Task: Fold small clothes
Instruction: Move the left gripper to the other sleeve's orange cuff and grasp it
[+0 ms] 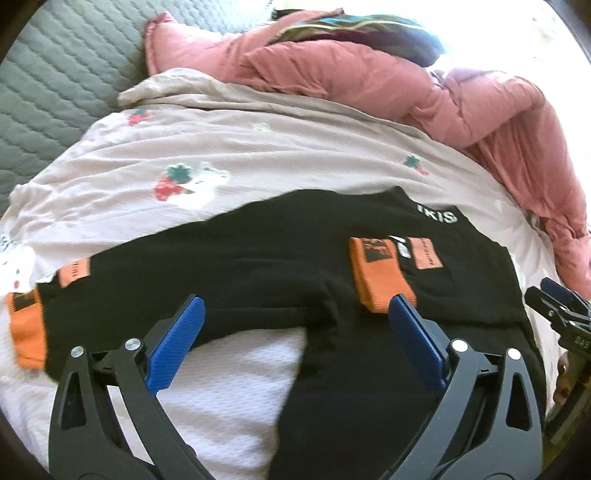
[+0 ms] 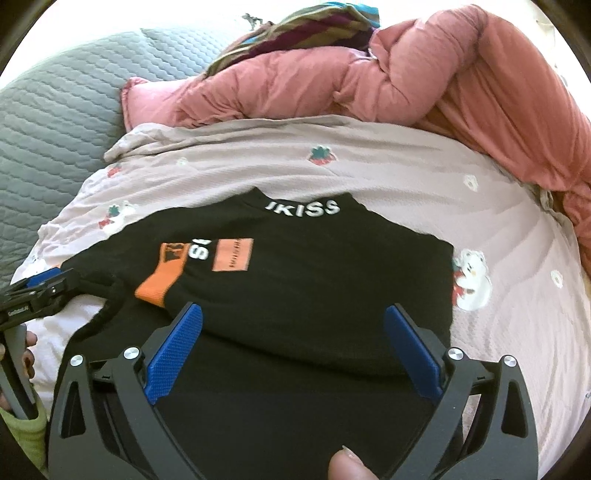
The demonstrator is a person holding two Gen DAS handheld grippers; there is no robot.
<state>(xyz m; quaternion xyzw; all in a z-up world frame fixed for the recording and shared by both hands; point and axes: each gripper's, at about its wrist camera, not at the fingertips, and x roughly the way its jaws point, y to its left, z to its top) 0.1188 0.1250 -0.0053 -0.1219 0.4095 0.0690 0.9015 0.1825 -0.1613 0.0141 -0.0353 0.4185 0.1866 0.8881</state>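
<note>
1. A small black knit sweater with orange cuffs and orange patches (image 1: 258, 266) lies on a pale pink bedspread printed with strawberries and white rabbits (image 1: 277, 155). White lettering runs across its collar, which points toward the far side of the bed.
2. One sleeve is folded across the chest, so its orange ribbed cuff (image 1: 382, 275) lies on the black body just beside an orange rectangular patch (image 1: 424, 253). The other sleeve stretches out sideways, its orange cuff (image 1: 26, 328) resting on the bedspread at the picture's left edge.
3. The left gripper with blue ribbed pads on black arms (image 1: 297, 314) hovers low over the sweater's lower part. Its jaws are spread wide with nothing between them, and one pad tip sits right at the edge of the folded cuff (touching or just above, I cannot tell).
4. The right gripper, same blue pads on black arms (image 2: 293, 317), hangs over the sweater's hem side (image 2: 314, 295). Its jaws are spread wide too and pinch nothing.
5. Each camera catches the other gripper at the frame's edge, near the sweater.
6. Beyond the bedspread a bunched salmon-pink quilted duvet (image 1: 424, 88) lies along the far side, with a striped multicoloured cloth (image 2: 306, 29) on top and a grey quilted cover (image 1: 55, 92) to the left.
7. A fingertip (image 2: 349, 465) shows at the bottom of the right wrist view.
</note>
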